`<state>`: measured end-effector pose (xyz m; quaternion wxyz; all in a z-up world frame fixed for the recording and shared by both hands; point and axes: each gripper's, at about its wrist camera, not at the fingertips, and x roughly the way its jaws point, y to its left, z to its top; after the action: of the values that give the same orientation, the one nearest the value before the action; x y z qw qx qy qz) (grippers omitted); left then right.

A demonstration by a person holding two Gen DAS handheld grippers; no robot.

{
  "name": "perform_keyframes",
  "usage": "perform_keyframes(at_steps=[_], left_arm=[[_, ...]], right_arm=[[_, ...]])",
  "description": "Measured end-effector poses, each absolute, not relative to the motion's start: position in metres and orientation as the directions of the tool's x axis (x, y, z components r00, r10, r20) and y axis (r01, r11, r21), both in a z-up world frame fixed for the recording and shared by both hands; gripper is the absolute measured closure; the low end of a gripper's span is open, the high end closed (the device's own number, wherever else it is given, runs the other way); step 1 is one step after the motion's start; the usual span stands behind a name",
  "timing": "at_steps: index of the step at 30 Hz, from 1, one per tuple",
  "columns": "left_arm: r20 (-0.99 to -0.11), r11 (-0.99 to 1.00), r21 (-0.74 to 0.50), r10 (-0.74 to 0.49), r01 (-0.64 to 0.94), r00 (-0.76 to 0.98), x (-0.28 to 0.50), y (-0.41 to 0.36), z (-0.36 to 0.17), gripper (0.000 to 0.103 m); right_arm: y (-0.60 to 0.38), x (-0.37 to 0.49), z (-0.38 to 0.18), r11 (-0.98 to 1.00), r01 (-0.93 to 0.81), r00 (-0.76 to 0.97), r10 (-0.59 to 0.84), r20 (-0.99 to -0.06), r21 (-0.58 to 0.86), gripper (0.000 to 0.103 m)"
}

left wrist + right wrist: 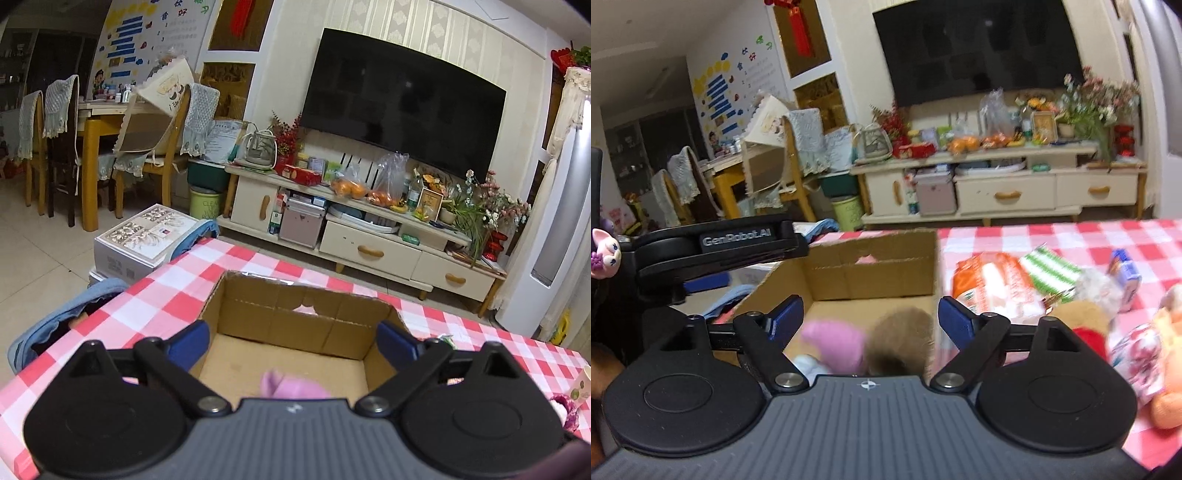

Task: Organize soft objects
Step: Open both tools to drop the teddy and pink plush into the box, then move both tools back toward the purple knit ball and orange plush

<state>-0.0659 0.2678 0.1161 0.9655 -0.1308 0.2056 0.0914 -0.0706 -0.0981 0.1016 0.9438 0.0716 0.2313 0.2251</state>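
1. We're over the checkered desk [177,284], TV [402,99] behind.
2. Our left gripper [291,341] and right gripper [871,314]: fingers spread, released, above the cardboard box [291,317].
3. Pink plush [836,343] lies inside the box; more toys [1082,314] sit beside it.

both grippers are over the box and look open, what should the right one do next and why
Probably swing the right gripper to its right toward the soft toys on the checked cloth, such as the orange plush. Its jaws stand wide apart with nothing between them, the cardboard box already holds a pink plush and a brown one, and several toys lie outside the box.
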Motion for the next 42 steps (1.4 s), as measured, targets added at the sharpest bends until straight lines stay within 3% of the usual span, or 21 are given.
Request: perform_keyframes(at_steps=[4, 42], left_arm=[[-0.427, 0.948, -0.228, 0.107, -0.222, 0.898, -0.065, 0.267, 0.117, 0.001], [-0.458, 0.975, -0.193, 0.009, -0.11, 0.889, -0.051, 0.206, 0.116, 0.001]], right_arm=[[-0.113, -0.076, 0.106, 0.904, -0.357, 0.823, 0.424, -0.378, 0.235, 0.001], [-0.132, -0.095, 0.093, 0.938, -0.164, 0.887, 0.275, -0.371, 0.305, 0.0]])
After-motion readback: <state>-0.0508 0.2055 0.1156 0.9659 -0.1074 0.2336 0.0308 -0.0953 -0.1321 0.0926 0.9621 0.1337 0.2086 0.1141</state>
